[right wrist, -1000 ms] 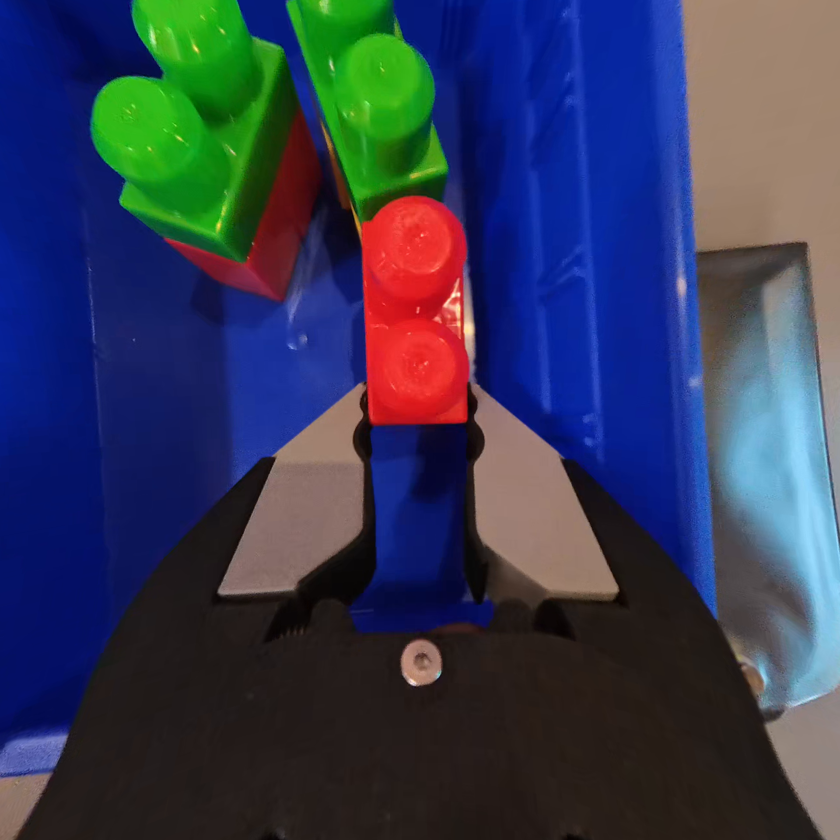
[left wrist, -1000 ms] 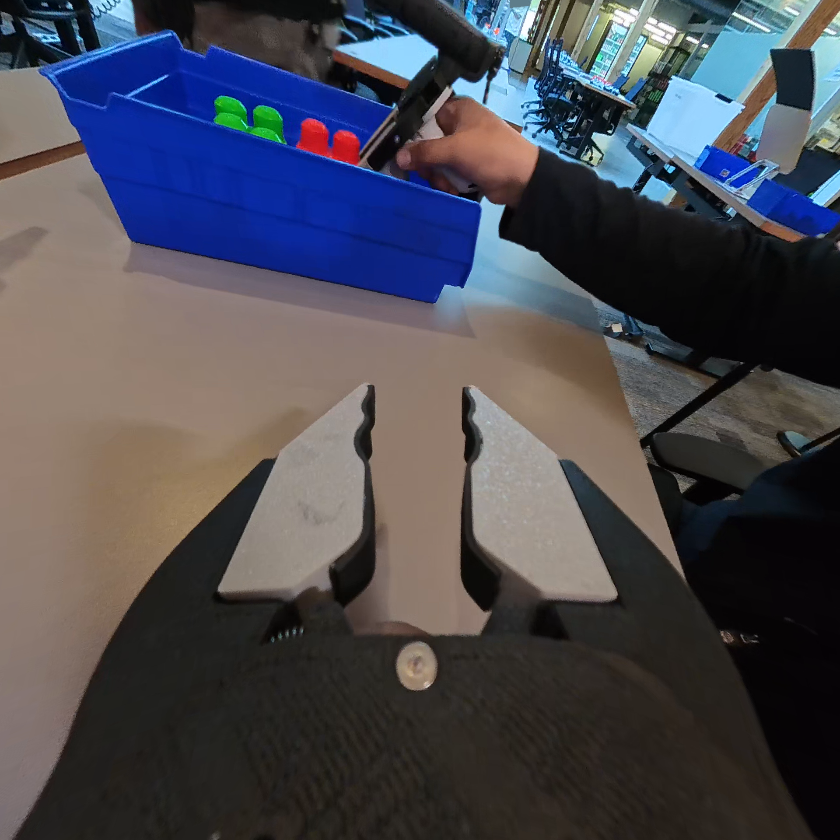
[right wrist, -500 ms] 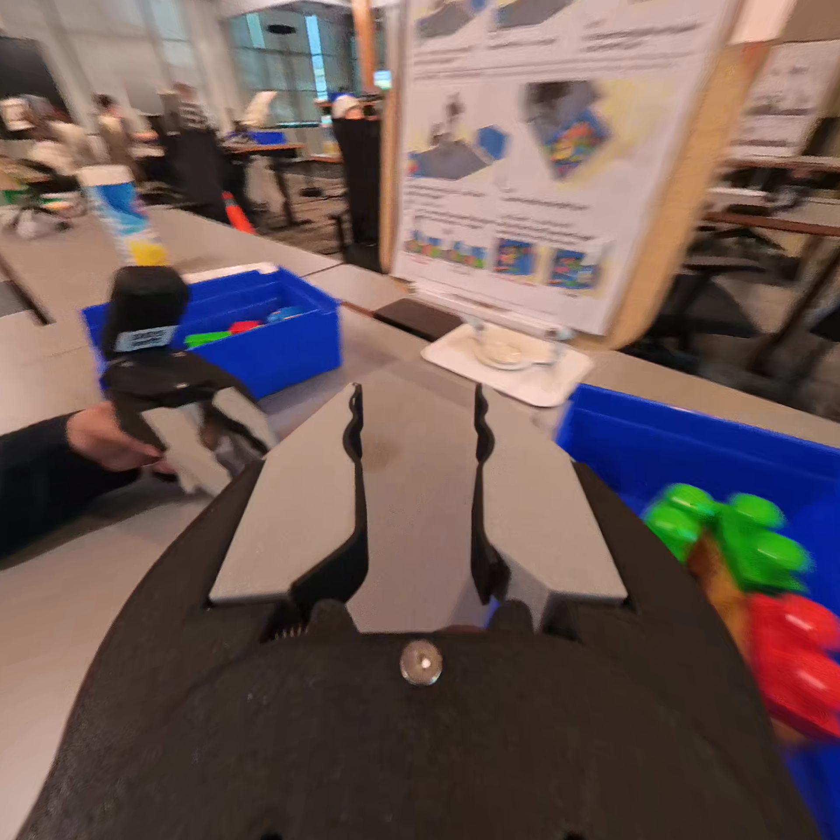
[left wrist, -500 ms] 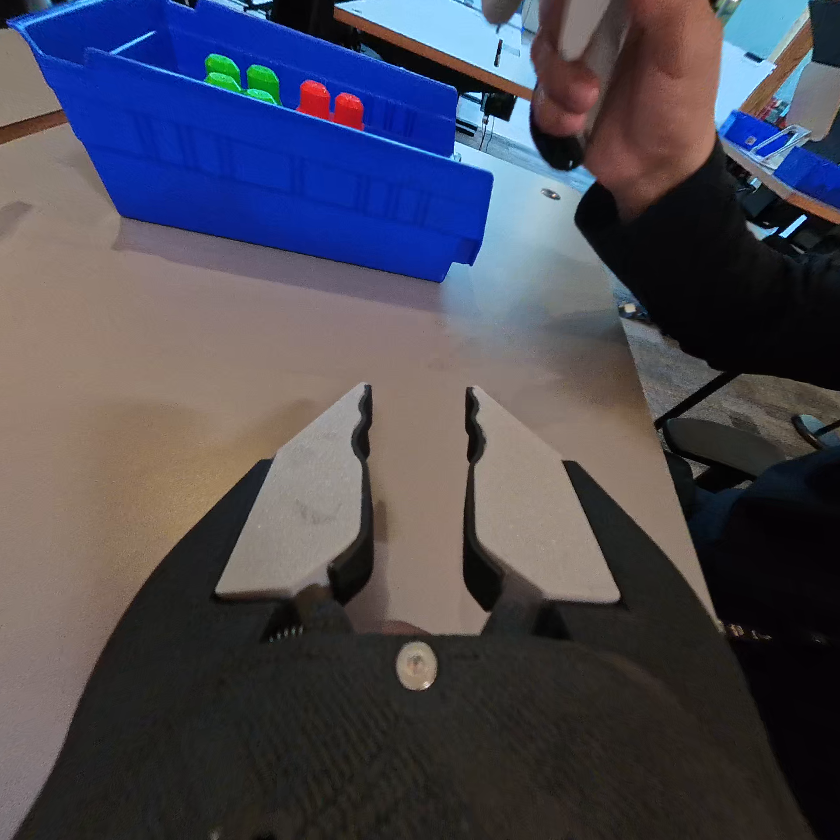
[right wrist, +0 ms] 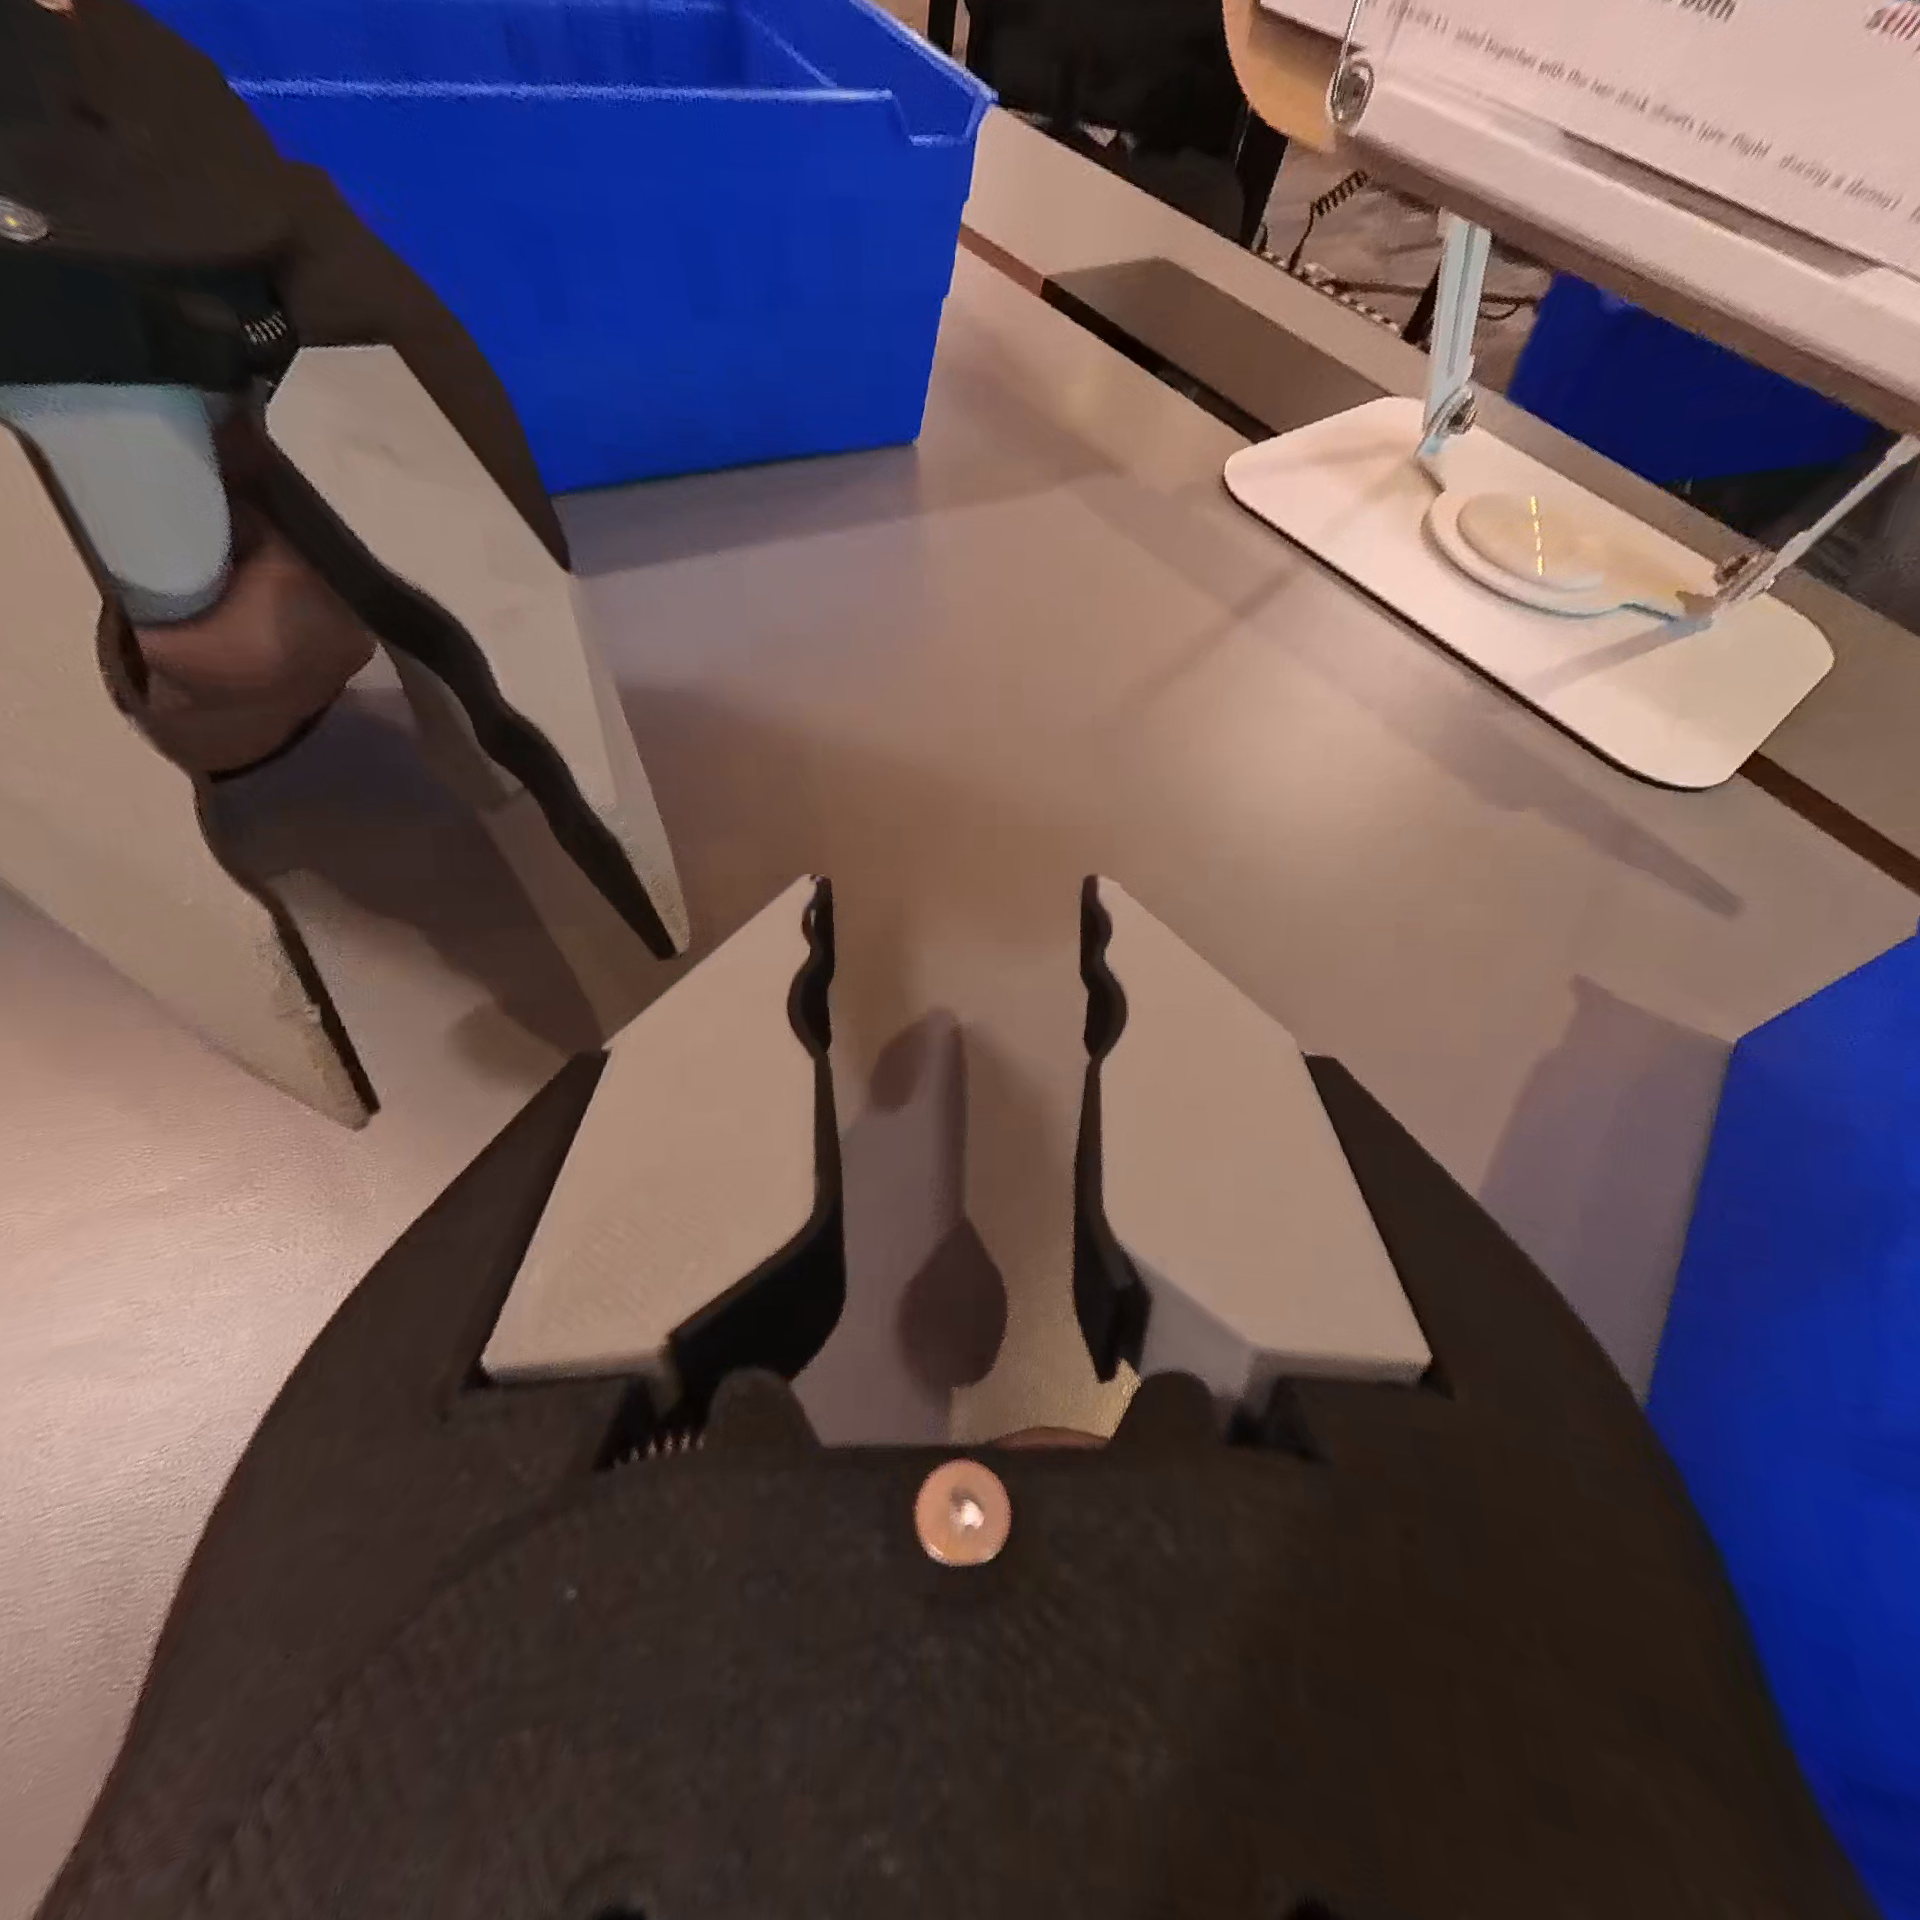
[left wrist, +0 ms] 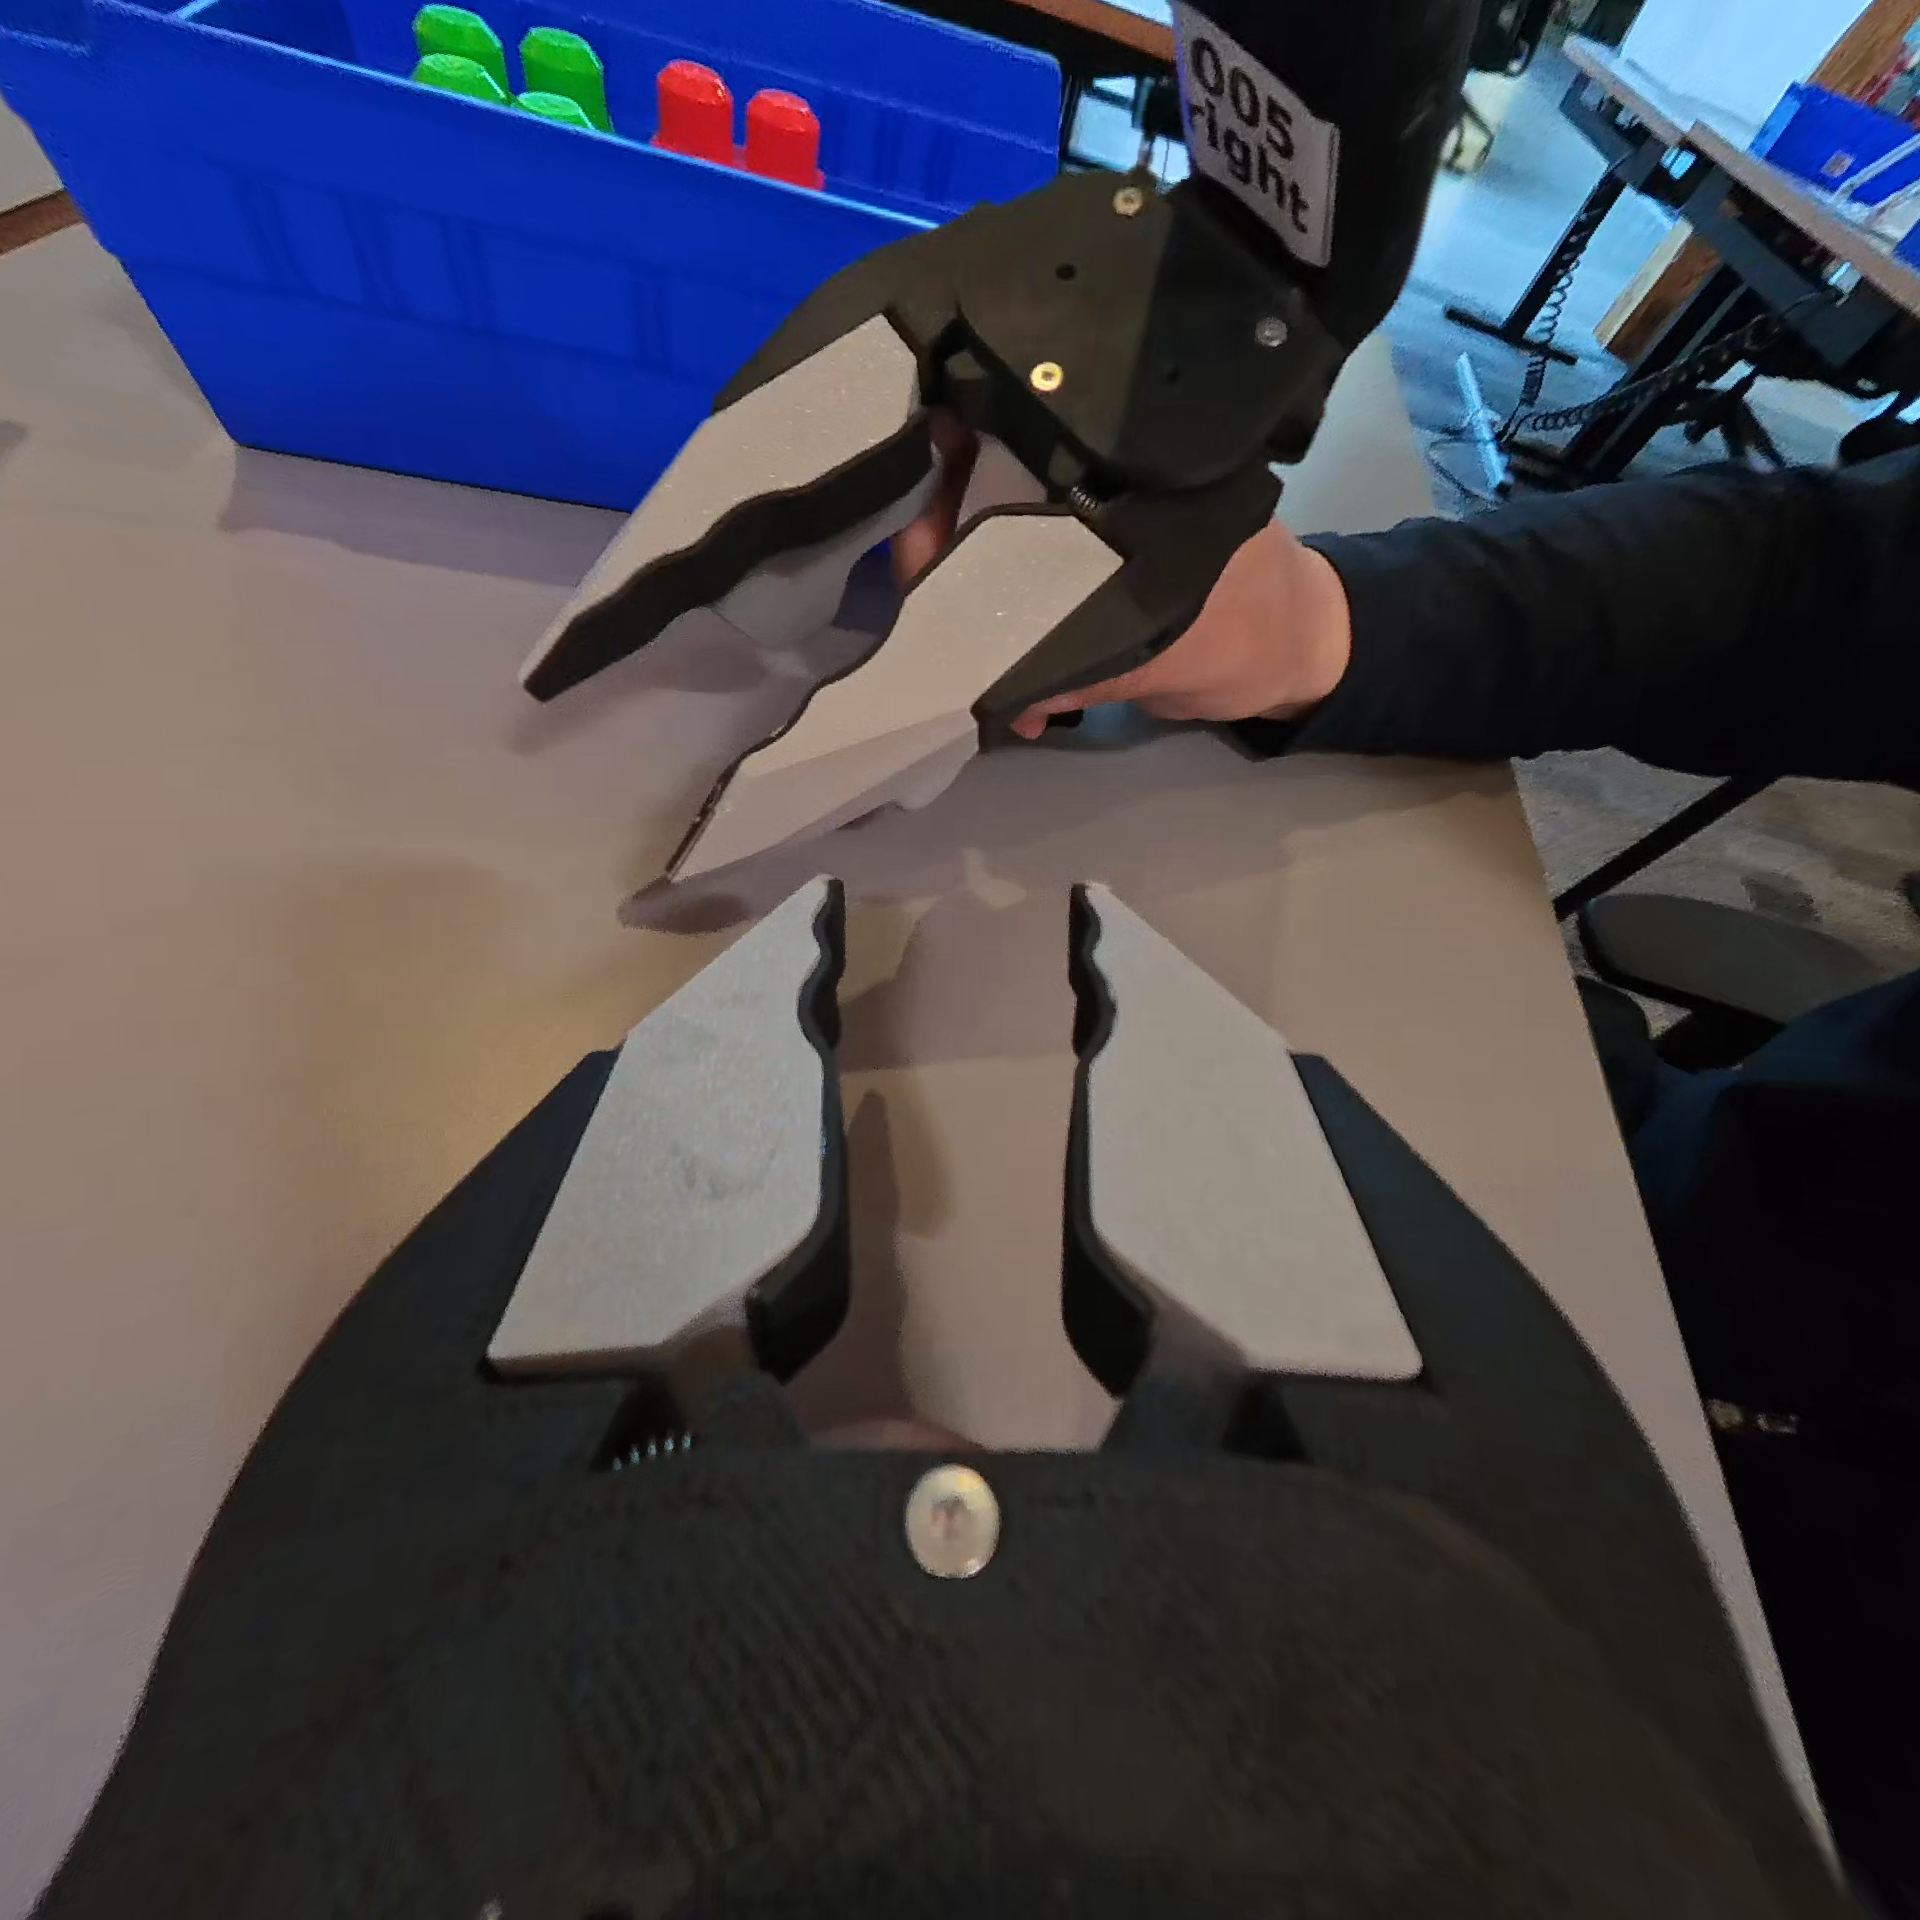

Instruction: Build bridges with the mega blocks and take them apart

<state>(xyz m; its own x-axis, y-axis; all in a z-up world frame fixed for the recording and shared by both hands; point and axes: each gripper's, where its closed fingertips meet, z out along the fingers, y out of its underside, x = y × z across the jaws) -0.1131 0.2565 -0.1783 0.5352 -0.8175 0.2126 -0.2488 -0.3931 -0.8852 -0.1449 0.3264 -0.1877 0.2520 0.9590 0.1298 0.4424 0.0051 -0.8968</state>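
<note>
While both the left gripper [left wrist: 954, 904] and right gripper [right wrist: 954, 899] hover part-open and empty, the mega blocks [left wrist: 727, 114] in the blue bin [left wrist: 436, 312], probably light, rigid and smooth, look best pinched across flat sides.

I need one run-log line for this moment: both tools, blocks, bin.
left tool: open, empty | right tool: open, empty | green blocks, red blocks: in blue bin | table: no bridge

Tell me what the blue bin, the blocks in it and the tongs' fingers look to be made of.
Blue bin: moulded plastic, likely; ribbed walls, slight sheen.
Green blocks and red blocks: glossy plastic, with highlights on the studs.
Left tongs fingers: matte grey grainy faces on black edges, possibly printed plastic.
</note>
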